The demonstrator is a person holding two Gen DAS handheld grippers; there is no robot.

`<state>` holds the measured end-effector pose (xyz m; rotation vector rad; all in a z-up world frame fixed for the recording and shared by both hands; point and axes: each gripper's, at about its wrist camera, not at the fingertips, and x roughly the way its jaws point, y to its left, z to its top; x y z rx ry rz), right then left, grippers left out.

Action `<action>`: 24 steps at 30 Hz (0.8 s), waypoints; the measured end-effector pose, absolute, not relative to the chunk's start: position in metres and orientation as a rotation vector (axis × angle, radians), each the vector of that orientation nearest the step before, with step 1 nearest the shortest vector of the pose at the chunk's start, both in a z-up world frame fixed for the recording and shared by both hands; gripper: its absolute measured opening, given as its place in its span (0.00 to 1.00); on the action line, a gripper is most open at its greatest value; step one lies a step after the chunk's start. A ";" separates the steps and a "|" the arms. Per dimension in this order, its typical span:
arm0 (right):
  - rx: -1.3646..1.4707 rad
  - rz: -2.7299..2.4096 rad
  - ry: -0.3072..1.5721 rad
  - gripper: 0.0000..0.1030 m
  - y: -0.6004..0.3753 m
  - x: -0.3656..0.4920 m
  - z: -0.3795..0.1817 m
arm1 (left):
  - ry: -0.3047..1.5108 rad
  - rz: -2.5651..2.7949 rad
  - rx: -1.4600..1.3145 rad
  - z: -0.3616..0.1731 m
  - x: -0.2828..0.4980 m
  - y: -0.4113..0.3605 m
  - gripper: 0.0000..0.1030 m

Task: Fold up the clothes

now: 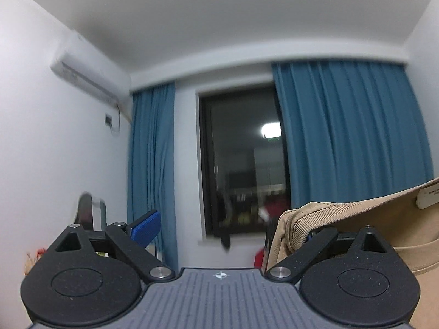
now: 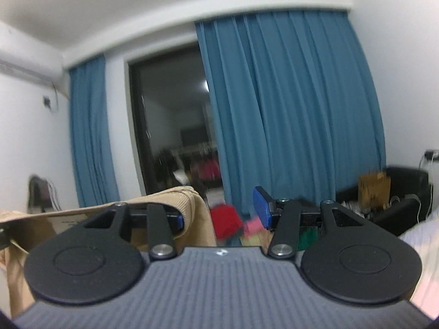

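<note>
Both grippers point up at the blue curtains (image 1: 351,137) and dark window (image 1: 241,164). The left gripper (image 1: 227,227) and right gripper (image 2: 219,213) stand spread, tan corduroy garment (image 1: 343,219) draped over each inner finger, apparently unclamped.

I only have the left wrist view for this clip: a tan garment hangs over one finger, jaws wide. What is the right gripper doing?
Observer: The right gripper is open too. The tan garment drapes over its left finger only, not pinched.
Operator: What is on that side of the room?
Observer: A black armchair stands at the right, with a brown paper bag by it.
Operator: Any surface to fold on?
Observer: Only some pale fabric at the lower right, possibly bedding. It is too blurred to be sure.
</note>
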<state>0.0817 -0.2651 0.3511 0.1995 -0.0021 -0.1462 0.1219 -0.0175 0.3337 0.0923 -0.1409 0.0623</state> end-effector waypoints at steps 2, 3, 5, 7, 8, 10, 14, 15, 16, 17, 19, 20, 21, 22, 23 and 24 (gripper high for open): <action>0.193 -0.164 0.054 0.50 -0.270 0.128 0.320 | -0.085 0.068 0.087 0.305 0.175 -0.019 0.94; 0.190 -0.173 0.081 0.50 -0.272 0.150 0.302 | -0.056 0.071 0.080 0.290 0.202 -0.018 0.94; 0.184 -0.191 0.137 0.50 -0.277 0.195 0.267 | 0.006 0.071 0.077 0.249 0.249 -0.022 0.94; 0.178 -0.210 0.192 0.50 -0.282 0.240 0.231 | 0.067 0.072 0.073 0.209 0.297 -0.026 0.94; 0.175 -0.219 0.219 0.49 -0.285 0.263 0.213 | 0.098 0.072 0.072 0.189 0.320 -0.027 0.94; 0.169 -0.237 0.275 0.49 -0.290 0.308 0.178 | 0.160 0.073 0.068 0.148 0.368 -0.031 0.94; 0.154 -0.219 0.430 0.49 -0.295 0.378 0.110 | 0.305 0.060 0.099 0.053 0.458 -0.043 0.94; 0.149 -0.200 0.481 0.48 -0.295 0.390 0.094 | 0.346 0.054 0.104 0.027 0.476 -0.044 0.94; 0.144 -0.181 0.531 0.48 -0.295 0.402 0.078 | 0.392 0.047 0.103 0.007 0.491 -0.046 0.94; 0.140 -0.162 0.582 0.48 -0.295 0.414 0.062 | 0.438 0.040 0.103 -0.013 0.507 -0.048 0.94; 0.130 -0.123 0.683 0.48 -0.295 0.438 0.030 | 0.579 0.006 0.097 -0.056 0.536 -0.049 0.93; 0.125 -0.103 0.733 0.48 -0.295 0.450 0.013 | 0.655 -0.009 0.095 -0.073 0.552 -0.049 0.89; 0.120 -0.084 0.783 0.49 -0.295 0.462 -0.003 | 0.730 -0.023 0.094 -0.090 0.567 -0.049 0.88; 0.115 -0.064 0.834 0.49 -0.295 0.474 -0.019 | 0.788 -0.026 0.092 -0.105 0.577 -0.048 0.89; 0.109 -0.043 0.884 0.48 -0.295 0.487 -0.035 | 0.847 -0.042 0.086 -0.119 0.583 -0.046 0.89; 0.104 -0.023 0.934 0.48 -0.295 0.499 -0.051 | 0.893 -0.048 0.081 -0.126 0.587 -0.044 0.89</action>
